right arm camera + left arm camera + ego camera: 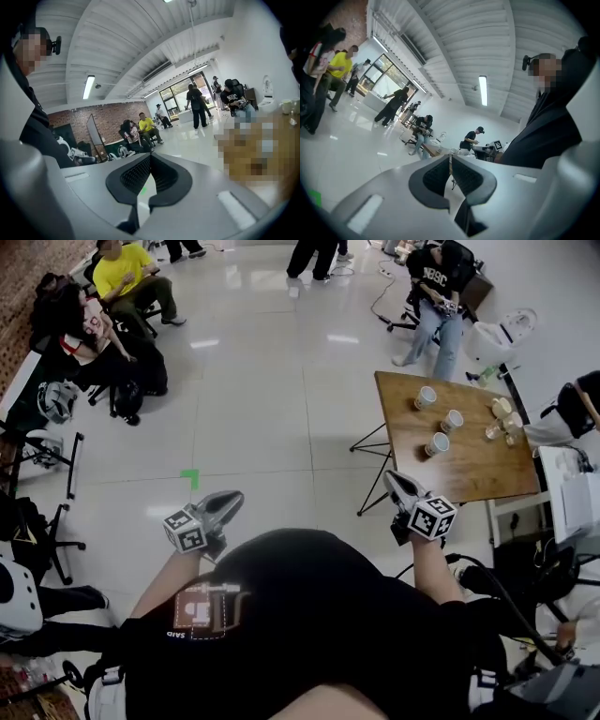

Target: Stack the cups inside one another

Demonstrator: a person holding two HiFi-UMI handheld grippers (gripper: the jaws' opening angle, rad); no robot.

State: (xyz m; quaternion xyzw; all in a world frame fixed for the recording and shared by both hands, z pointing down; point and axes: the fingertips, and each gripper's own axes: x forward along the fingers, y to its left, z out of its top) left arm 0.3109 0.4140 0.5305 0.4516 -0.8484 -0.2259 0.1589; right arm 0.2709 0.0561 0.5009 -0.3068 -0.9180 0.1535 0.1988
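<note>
Your left tongs [228, 501] and right tongs [394, 482] are both pressed together and empty. The cups [452, 420] stand apart on the surface [473, 474] at the frame's right. Face them squarely and spread one pair before reaching.

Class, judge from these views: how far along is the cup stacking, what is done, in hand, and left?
Done: nothing; the three white cups stand apart on the brown wooden table. In hand: nothing; left gripper and right gripper are both shut and empty, away from the cups. Left: all the stacking.
</note>
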